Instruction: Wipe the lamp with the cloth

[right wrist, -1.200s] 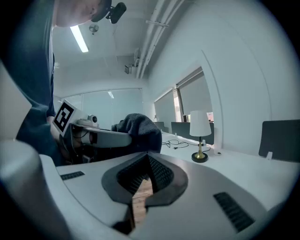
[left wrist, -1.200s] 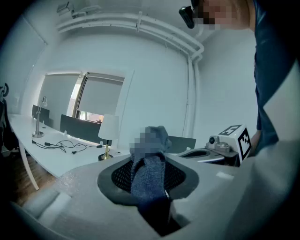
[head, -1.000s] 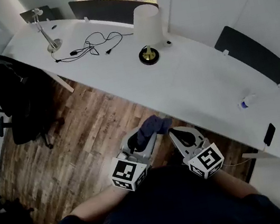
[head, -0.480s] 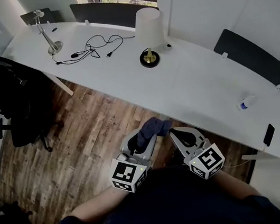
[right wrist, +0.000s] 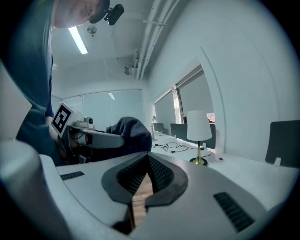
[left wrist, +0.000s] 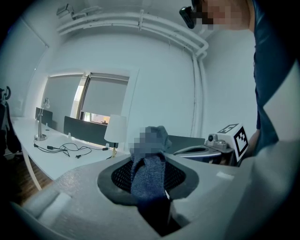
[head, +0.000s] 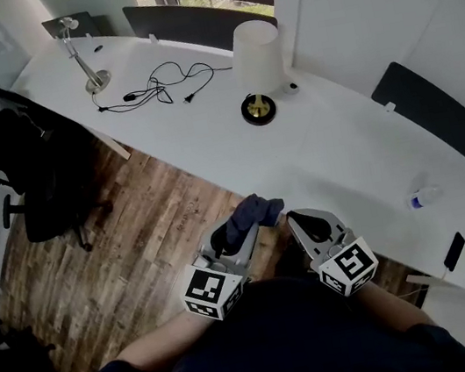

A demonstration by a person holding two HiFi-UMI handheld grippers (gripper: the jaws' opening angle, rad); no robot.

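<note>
The lamp (head: pixel 256 49) has a white shade and a brass base, and stands on the long white desk (head: pixel 333 149) near the window. It also shows far off in the left gripper view (left wrist: pixel 115 130) and the right gripper view (right wrist: pixel 197 126). My left gripper (head: pixel 246 225) is held close to the body, off the desk's near edge, shut on a dark blue cloth (head: pixel 253 212) that sticks out past the jaws (left wrist: pixel 149 174). Beside it my right gripper (head: pixel 303 223) is shut and empty (right wrist: pixel 143 174); only a thin slit of floor shows between its pads.
A slim silver desk lamp (head: pixel 84 62) and a black cable (head: pixel 157 85) lie at the desk's far left. A black office chair (head: pixel 29 167) stands on the wood floor to the left. A small bottle (head: pixel 424 196) and a phone (head: pixel 451 251) sit at the desk's right end.
The head view has shifted slightly, so the desk and lamp sit a little further right and lower. Both grippers keep their places by the body, the cloth still held.
</note>
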